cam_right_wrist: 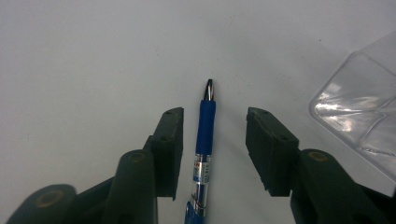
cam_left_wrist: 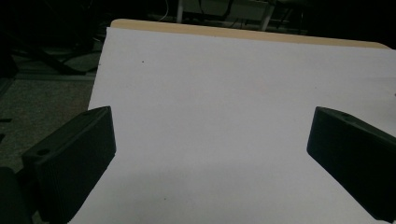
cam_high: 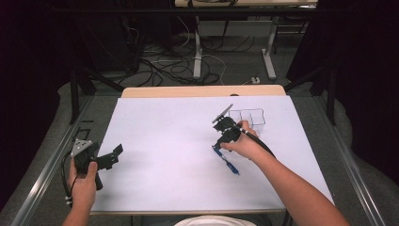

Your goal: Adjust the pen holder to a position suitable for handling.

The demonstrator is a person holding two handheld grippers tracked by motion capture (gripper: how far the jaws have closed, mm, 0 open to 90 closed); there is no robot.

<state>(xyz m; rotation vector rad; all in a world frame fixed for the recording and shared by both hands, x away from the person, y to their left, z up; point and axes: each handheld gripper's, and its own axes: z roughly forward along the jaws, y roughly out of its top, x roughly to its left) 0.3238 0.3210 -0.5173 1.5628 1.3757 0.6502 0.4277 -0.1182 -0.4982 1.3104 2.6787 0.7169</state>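
Observation:
A blue pen (cam_right_wrist: pixel 204 135) with a silver tip lies flat on the white table; in the high view the pen (cam_high: pixel 227 161) runs diagonally under the person's right hand. My right gripper (cam_right_wrist: pixel 214 140) is open with one jaw on each side of the pen, not touching it, and it sits low over the table (cam_high: pixel 222 141). My left gripper (cam_high: pixel 114 154) is held at the table's left edge, open wide with nothing between its jaws; in its own view the left gripper (cam_left_wrist: pixel 210 140) looks across bare white tabletop.
A clear plastic compartment tray (cam_high: pixel 249 117) stands just beyond the right hand; its corner (cam_right_wrist: pixel 359 112) shows at the right of the right gripper view. The white sheet (cam_left_wrist: pixel 233 93) covers a wooden table with its far edge (cam_high: pixel 202 91) bare.

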